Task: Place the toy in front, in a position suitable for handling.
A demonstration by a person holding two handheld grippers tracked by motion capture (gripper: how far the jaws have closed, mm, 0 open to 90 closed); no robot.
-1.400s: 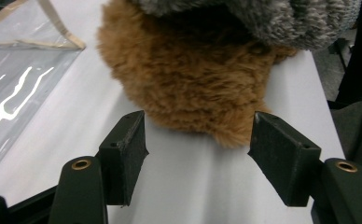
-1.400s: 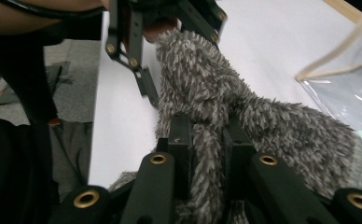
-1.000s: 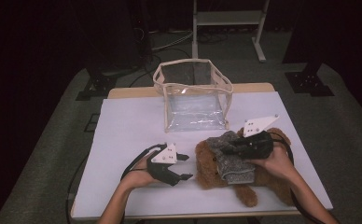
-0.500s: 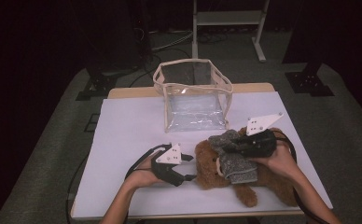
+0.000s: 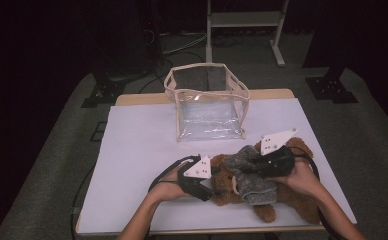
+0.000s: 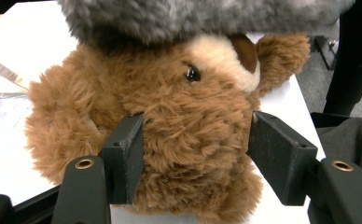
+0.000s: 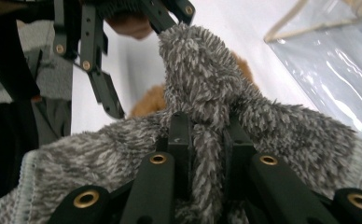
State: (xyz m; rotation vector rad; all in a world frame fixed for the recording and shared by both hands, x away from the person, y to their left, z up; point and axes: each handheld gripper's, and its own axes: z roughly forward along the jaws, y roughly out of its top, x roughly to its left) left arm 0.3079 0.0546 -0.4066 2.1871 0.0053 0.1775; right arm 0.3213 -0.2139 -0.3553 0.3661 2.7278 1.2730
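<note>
A brown teddy bear (image 5: pixel 225 187) lies on the white table with a grey fuzzy garment (image 5: pixel 252 185) bunched over its body. My left gripper (image 5: pixel 213 189) is at the bear's head. In the left gripper view the bear (image 6: pixel 179 102) bulges between the two jaws of that gripper (image 6: pixel 198 140), and both pads touch the fur. Those jaws have just closed in a little. My right gripper (image 5: pixel 256 169) lies over the bear's chest. In the right gripper view it (image 7: pixel 207 135) is shut on a fold of the grey garment (image 7: pixel 202 74).
A clear plastic bag (image 5: pixel 207 105) with a beige rim stands open at the back middle of the table (image 5: pixel 137 150). A metal stand (image 5: pixel 242 20) is on the floor behind. The bear lies close to the front edge.
My left hand has slid right across the table, and its jaws now sit around the bear's head. The right hand and the grey garment have stayed put.
</note>
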